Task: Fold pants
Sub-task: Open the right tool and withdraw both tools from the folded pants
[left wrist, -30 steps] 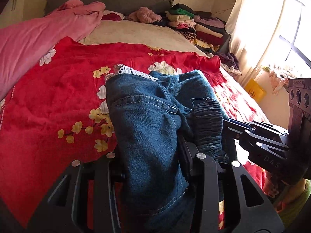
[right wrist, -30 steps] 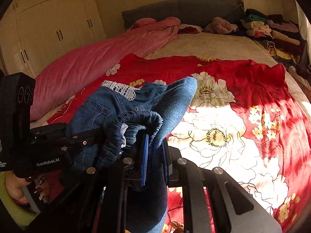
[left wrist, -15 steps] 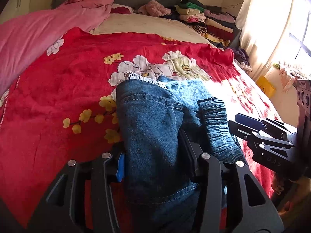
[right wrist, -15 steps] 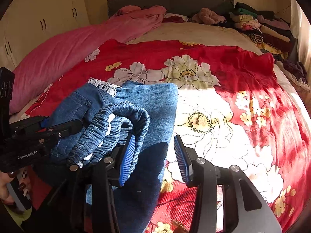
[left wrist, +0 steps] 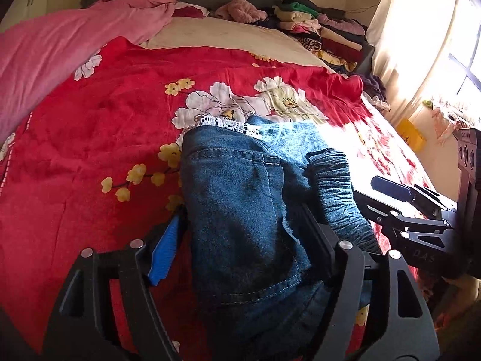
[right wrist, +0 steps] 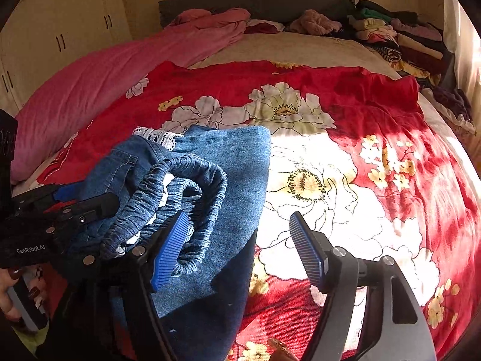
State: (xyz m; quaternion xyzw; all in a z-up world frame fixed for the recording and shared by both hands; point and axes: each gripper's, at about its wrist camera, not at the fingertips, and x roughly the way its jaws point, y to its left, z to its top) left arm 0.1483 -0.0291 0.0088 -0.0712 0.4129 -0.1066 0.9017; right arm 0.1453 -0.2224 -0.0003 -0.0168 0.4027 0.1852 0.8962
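right wrist view, folded denim pants (right wrist: 216, 162) on red floral bedspread (right wrist: 375, 114), both tools just opened, gripping nothing

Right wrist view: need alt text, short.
The right gripper, jaws open after just spreading, hangs over folded blue jeans lying on a red flowered bedspread; nothing is pinched, and the elastic waistband bunches beside its left finger. The left gripper reaches in from the left edge, with a pink blanket and stacked clothes behind.

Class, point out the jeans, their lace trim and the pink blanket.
jeans (left wrist: 240, 210), left wrist view, on the dark denim panel.
lace trim (right wrist: 159, 137), right wrist view, on the white edging.
pink blanket (right wrist: 99, 81), right wrist view, mid-fabric.
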